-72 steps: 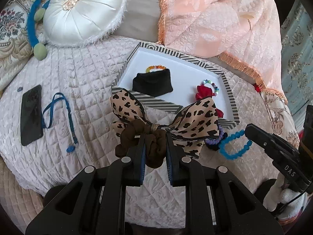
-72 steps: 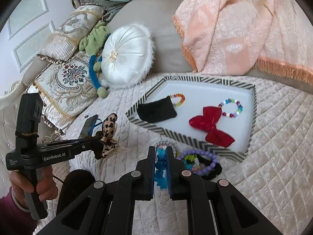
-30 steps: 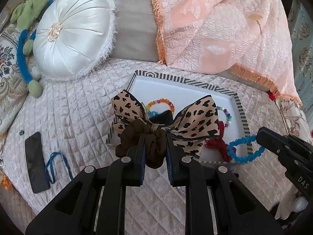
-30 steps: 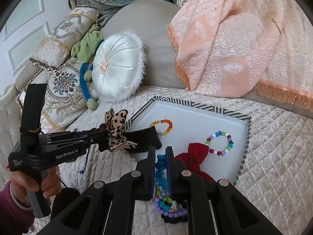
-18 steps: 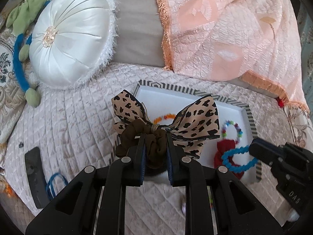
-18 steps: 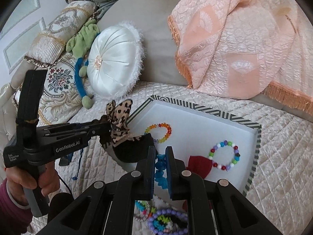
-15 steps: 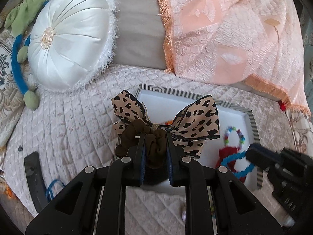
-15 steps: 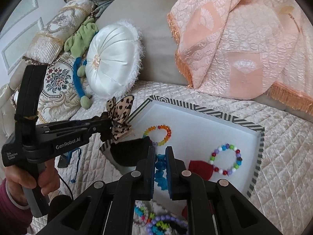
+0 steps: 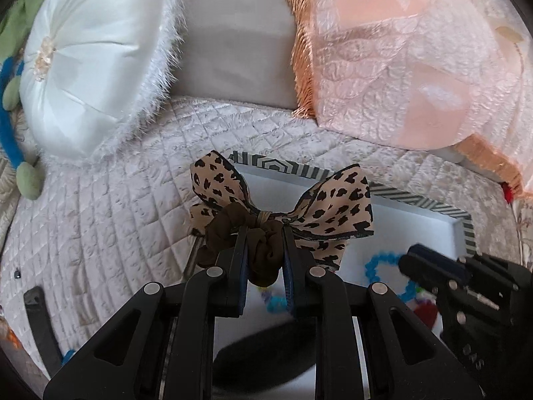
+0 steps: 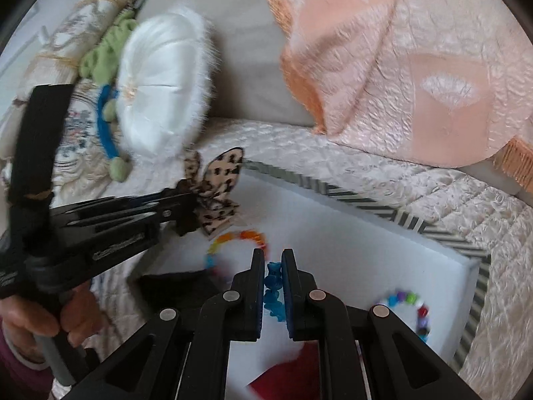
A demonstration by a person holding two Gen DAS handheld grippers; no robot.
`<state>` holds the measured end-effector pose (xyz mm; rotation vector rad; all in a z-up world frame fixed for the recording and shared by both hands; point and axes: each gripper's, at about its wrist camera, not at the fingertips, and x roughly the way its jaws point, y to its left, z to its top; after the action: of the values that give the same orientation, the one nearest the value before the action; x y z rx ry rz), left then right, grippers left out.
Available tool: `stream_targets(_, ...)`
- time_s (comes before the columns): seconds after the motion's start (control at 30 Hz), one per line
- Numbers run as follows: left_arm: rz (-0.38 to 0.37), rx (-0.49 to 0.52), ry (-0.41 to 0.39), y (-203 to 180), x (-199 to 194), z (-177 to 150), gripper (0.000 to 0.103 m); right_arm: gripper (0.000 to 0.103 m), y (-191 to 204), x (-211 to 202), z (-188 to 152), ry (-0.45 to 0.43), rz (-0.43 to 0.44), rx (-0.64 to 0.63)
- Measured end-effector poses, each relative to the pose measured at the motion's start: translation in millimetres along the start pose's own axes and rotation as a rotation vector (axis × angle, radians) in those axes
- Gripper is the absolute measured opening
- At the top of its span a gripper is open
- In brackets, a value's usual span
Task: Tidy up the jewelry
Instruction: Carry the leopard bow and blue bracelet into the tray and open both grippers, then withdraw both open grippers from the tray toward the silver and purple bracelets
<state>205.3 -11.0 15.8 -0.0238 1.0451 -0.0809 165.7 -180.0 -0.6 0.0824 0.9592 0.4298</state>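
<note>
Leopard bow (image 9: 283, 200) and blue bracelet (image 10: 272, 286) now over tray (image 10: 366, 250)

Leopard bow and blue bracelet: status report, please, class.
Left gripper shut on leopard bow. Right gripper shut on blue bracelet. Both above striped tray. Nothing in the way.

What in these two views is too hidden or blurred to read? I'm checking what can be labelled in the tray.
- Black pouch: left wrist view, mostly behind the left claw.
- Red bow: right wrist view, cut off behind the right claw.
- Blue bead bracelet: only a short stretch shows between the right claw's fingers.
- Rainbow bracelet: smeared by motion blur; beads indistinct.
- Tray: near edge hidden in both views.
</note>
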Motion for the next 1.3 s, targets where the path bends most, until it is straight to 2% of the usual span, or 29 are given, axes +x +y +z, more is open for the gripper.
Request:
stream_targets(0.23,-0.007,-0.003,0.038,-6,29,8,0.016,0.009,-36,27,10,0.031,-0.103,0.052)
stream_targets(0.43,-0.009,0.006,0.058,-12,44,9,0.018,0.010,-47,31,6,0.047,-0.123,0.094)
stream_targets(0.47,-0.015,0.004,0.059,-12,45,10,0.018,0.011,-48,29,5,0.043,-0.123,0.099)
stream_targets(0.57,-0.029,0.007,0.062,-14,43,10,0.031,0.031,-49,19,0,0.029,-0.129,0.106)
stream_targets(0.63,-0.034,0.003,0.059,-14,39,8,0.042,0.031,-48,14,-2,0.021,-0.126,0.106)
stream_targets(0.83,-0.068,-0.005,0.038,-12,14,2,0.053,0.031,-37,-11,-14,-0.017,-0.151,0.098)
stream_targets(1.03,-0.115,-0.013,0.003,-7,-24,-12,0.057,0.031,-18,-40,-25,-0.069,-0.187,0.075)
stream_targets(1.3,-0.111,0.007,-0.048,-2,-70,-47,0.058,0.032,9,-73,-57,-0.104,-0.197,0.068)
